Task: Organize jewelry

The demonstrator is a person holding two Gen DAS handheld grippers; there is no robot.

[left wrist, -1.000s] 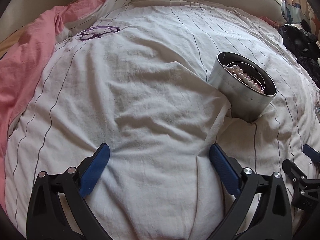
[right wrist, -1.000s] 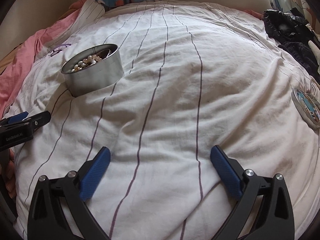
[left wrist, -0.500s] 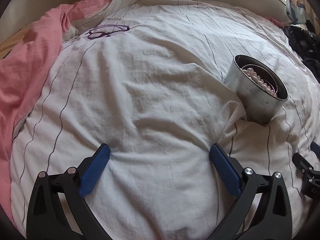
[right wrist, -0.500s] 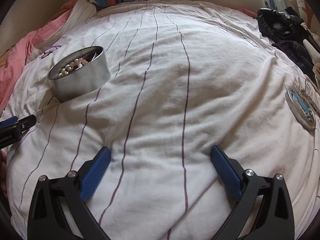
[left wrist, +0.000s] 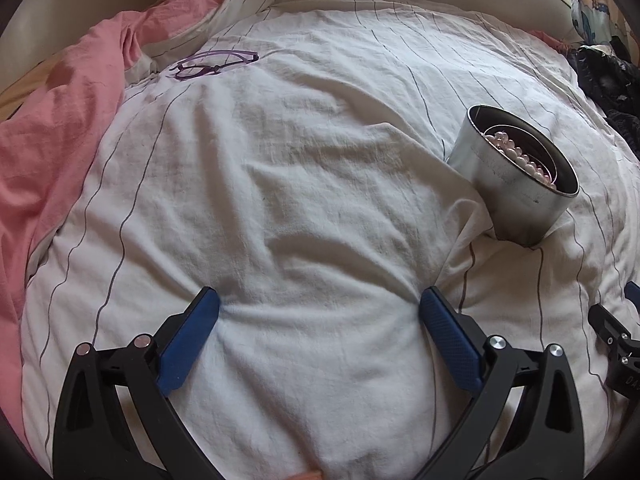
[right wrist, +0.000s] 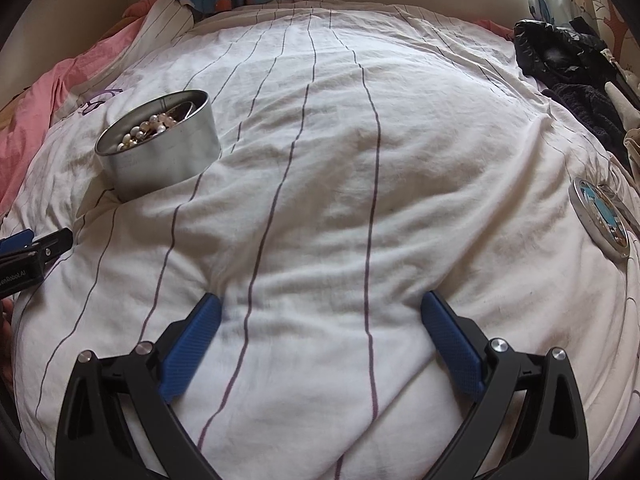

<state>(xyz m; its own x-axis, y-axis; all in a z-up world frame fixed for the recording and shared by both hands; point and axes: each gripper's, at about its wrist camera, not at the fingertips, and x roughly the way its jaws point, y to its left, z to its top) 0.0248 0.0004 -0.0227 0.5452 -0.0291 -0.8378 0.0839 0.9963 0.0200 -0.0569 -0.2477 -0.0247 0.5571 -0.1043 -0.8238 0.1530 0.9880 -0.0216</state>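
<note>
As both views have slid leftward, the tin [left wrist: 516, 184] of pearl beads [right wrist: 150, 128] drifts aside; left claw [left wrist: 318, 316] and right claw [right wrist: 320, 318] hover released, the lid [right wrist: 600, 218] untouched.

We note soft daylight entering upper right, blown-out at the window; strong fisheye bowing, dark vignetted corners; slight blur on the white striped duvet [right wrist: 320, 160].

A home bedroom: striped white duvet [right wrist: 340, 168], pink sheet [left wrist: 60, 128], heaped clothes [right wrist: 568, 64].
</note>
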